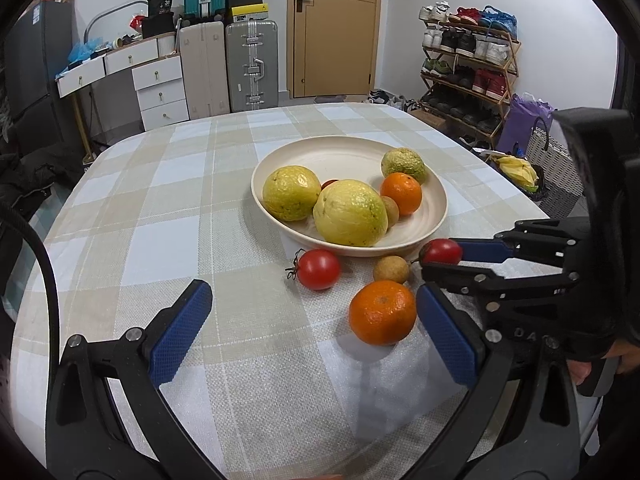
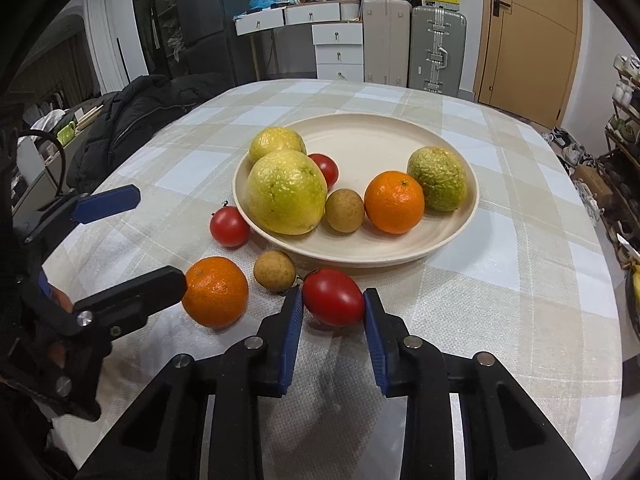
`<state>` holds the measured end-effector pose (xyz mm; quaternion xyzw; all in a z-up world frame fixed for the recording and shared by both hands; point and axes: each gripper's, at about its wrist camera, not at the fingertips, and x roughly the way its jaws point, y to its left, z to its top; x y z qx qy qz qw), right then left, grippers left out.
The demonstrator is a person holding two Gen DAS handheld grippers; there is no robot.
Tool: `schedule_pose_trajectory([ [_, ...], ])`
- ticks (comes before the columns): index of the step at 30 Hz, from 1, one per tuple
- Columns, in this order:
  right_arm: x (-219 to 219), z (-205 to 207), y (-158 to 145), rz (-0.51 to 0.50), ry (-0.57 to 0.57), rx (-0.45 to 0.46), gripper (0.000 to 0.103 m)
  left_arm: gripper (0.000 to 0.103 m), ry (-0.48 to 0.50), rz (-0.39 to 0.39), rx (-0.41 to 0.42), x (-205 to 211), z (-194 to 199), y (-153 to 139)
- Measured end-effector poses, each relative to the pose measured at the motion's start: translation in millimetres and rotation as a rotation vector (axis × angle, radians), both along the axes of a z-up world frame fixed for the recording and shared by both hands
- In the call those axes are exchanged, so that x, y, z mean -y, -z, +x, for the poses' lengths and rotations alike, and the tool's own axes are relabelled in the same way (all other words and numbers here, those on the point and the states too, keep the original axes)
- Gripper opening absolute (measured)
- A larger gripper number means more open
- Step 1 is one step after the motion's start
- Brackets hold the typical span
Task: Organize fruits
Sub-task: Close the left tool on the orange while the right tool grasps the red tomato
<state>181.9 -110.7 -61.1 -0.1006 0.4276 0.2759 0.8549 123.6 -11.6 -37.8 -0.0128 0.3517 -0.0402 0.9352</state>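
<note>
Both views are evenly and brightly lit from overhead, with soft, short shadows pooling under the fruit on the worktop (image 1: pixel 160 208). The checked cloth shows a mild sheen nearest the cameras. Fisheye distortion bends the door (image 1: pixel 336 28) and the suitcases (image 2: pixel 416 44), and black vignetting cuts off the corners. The centre is sharp; the edges of both views soften slightly.

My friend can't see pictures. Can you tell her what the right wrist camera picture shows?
The right gripper pinches a red tomato on a checked tablecloth, just in front of a cream plate of fruit. An orange, a small brown fruit and another tomato lie loose nearby, beside the open left gripper.
</note>
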Motion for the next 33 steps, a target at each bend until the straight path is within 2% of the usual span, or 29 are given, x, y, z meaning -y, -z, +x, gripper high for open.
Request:
schedule_pose_trajectory([
  [11,17.2,-5.3,-17.0,0.043,0.005,0.028,0.031,0.101,0.065,-0.019,-0.094,9.3,4.1,8.6],
  [14,18.4,-4.0,-16.9,0.044,0.007,0.027,0.031,0.098,0.079,-0.009,-0.104,14.0,5.6,11.7],
  [18,20.5,-2.6,-17.3,0.049,0.012,0.029,0.031,0.083,0.086,-0.02,-0.122,16.1,8.1,15.2],
  [23,24.2,-1.2,-19.0,0.057,0.018,0.034,0.031,0.076,0.106,-0.083,-0.161,14.2,13.2,22.1],
  [28,26.8,-1.0,-21.1,0.066,0.021,0.041,0.031,0.06,0.114,-0.115,-0.192,15.3,19.2,30.2],
  [33,27.8,3.5,-12.4,0.046,0.021,0.023,0.031,0.054,0.122,-0.115,-0.192,17.6,20.9,31.4],
])
